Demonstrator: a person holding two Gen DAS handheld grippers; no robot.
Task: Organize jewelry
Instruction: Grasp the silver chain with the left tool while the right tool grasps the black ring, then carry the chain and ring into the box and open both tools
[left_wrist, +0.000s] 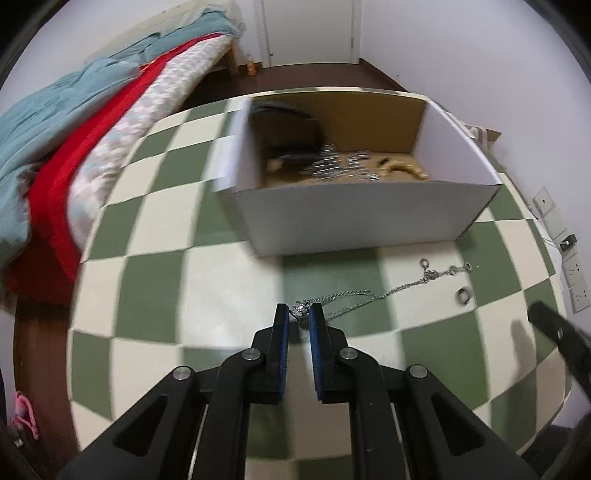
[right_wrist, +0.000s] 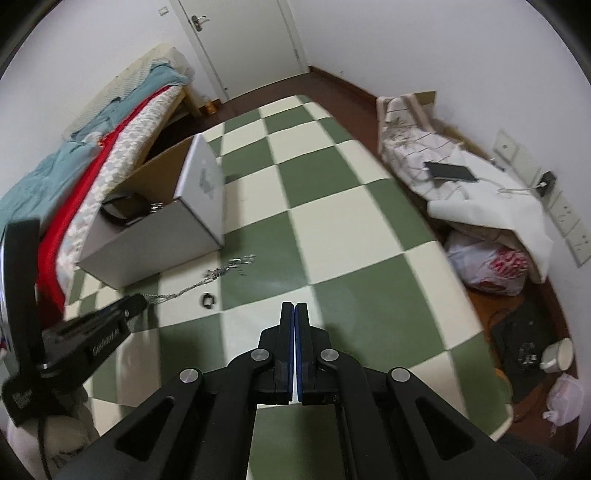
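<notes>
Left gripper (left_wrist: 299, 315) had its blue pads narrowly apart around the pendant end of the silver chain (left_wrist: 373, 295); contact unclear, probably pinched. Right gripper (right_wrist: 294, 314) was fully closed, holding nothing, over the checkered table (right_wrist: 332, 236). Chain trailed right toward a small ring (left_wrist: 463, 295). White cardboard box (left_wrist: 354, 218) sat just beyond, with more jewelry inside.

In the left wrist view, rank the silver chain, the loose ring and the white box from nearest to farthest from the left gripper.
1. Silver chain: its pendant end sits between the left gripper fingertips.
2. Loose ring: on the checkered table, off to the right.
3. White box: straight ahead, beyond the chain.
</notes>
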